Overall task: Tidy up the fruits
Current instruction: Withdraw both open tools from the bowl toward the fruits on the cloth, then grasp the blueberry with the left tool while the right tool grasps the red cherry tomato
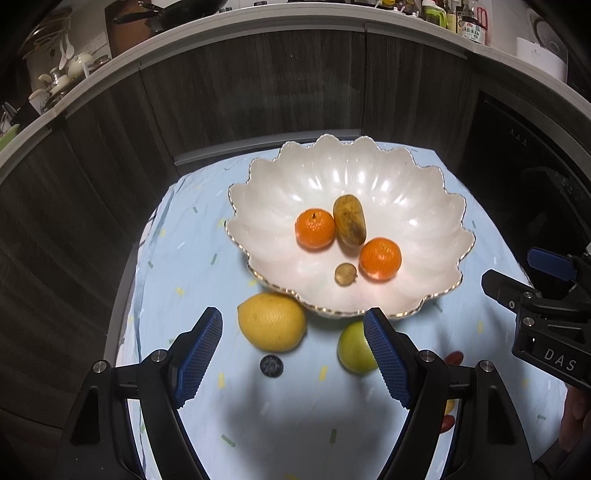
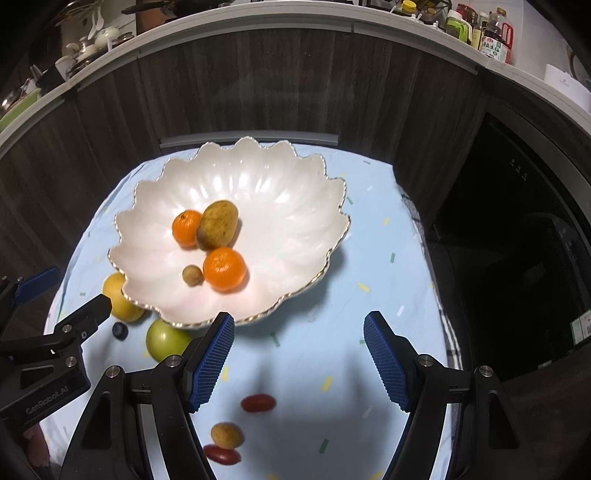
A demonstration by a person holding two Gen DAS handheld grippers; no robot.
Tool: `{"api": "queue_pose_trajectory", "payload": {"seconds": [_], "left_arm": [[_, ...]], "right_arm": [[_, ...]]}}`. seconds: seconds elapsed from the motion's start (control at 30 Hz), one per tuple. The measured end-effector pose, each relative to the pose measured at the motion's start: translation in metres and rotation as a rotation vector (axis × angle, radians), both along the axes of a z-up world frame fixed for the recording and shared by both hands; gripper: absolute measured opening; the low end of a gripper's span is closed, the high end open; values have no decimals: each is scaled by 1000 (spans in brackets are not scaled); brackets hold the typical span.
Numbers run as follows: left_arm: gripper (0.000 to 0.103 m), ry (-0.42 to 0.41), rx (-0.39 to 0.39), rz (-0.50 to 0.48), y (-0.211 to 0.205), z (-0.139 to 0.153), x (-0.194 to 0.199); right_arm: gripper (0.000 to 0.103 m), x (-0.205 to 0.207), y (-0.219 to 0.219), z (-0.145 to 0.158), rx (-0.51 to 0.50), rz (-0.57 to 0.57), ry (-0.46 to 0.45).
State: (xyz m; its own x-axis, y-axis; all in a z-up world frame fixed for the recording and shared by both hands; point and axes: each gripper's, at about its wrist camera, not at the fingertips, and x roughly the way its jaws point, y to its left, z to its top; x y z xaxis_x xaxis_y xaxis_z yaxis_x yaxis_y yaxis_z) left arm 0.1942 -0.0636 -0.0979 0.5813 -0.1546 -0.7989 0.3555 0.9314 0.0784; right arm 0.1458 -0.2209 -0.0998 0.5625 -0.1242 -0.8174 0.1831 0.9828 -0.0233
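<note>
A white scalloped bowl (image 1: 413, 184) (image 2: 295, 206) holds two mandarins (image 1: 315, 228) (image 1: 380, 258), a brown oblong fruit (image 1: 349, 220) and a small brown round fruit (image 1: 345, 274). On the blue cloth in front of it lie a lemon (image 1: 271, 321), a green fruit (image 1: 354, 349), a blueberry (image 1: 271, 366), two red cherry tomatoes (image 2: 258, 403) (image 2: 221, 454) and a small yellow-brown fruit (image 2: 226, 435). My left gripper (image 1: 293, 356) is open and empty, above the lemon and green fruit. My right gripper (image 2: 299, 360) is open and empty, above the cloth near the tomatoes.
The table with the light blue cloth (image 2: 388, 280) stands against dark wood cabinets (image 1: 258, 92). A counter (image 2: 258, 14) above carries bottles, pots and dishes. A dark appliance (image 2: 517, 221) stands to the right. The right gripper's body (image 1: 546, 314) shows at the right edge of the left wrist view.
</note>
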Motion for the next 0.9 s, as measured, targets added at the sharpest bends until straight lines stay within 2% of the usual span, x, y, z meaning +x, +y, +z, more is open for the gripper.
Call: {"api": "queue_pose_trajectory", "payload": {"seconds": [0.4, 0.9], "left_arm": [[79, 18, 7, -2, 11, -17, -17], [79, 16, 29, 39, 28, -37, -16]], "right_arm": [[73, -14, 13, -20, 25, 4, 41], [73, -22, 24, -47, 28, -40, 95]]}}
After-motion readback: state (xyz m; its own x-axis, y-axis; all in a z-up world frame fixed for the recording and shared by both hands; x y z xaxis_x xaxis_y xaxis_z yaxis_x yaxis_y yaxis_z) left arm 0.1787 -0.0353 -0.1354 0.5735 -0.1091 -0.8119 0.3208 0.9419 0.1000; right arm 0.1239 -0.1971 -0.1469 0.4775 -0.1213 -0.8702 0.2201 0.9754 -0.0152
